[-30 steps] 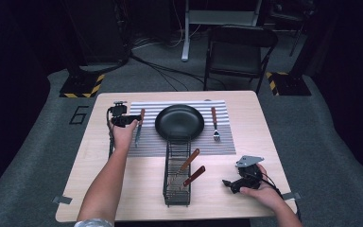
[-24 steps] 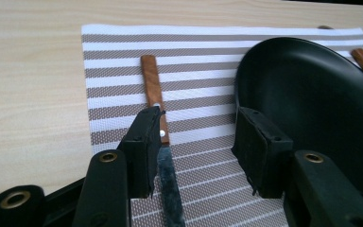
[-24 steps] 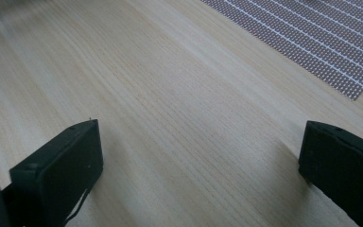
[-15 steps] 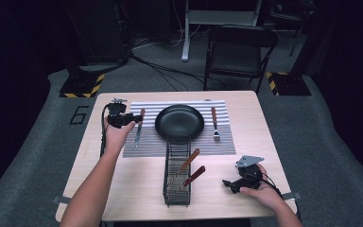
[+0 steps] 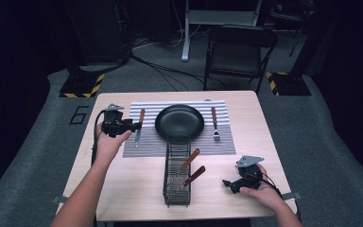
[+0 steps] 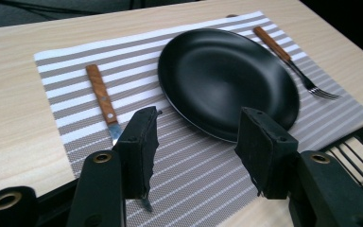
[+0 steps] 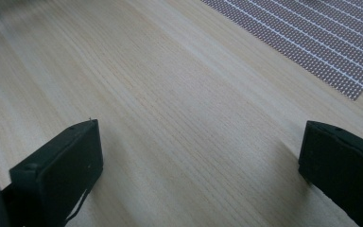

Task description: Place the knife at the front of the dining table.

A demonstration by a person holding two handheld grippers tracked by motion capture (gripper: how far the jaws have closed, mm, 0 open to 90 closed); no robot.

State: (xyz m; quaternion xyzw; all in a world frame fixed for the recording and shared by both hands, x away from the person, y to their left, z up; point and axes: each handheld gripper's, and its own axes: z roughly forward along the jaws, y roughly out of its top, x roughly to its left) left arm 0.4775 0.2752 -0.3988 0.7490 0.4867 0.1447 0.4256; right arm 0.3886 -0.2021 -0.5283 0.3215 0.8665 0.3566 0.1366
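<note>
We see a place setting: the black plate [image 5: 179,122] is centred on the striped mat [image 5: 222,142], with the knife [image 5: 138,127] on one side and the fork [image 5: 214,124] on the other. The left gripper [image 5: 133,126] hovers just above the knife with jaws apart and empty (probably it laid it there). The right gripper [image 5: 228,183] rests wide open on the table [image 5: 123,189], waiting.
</note>
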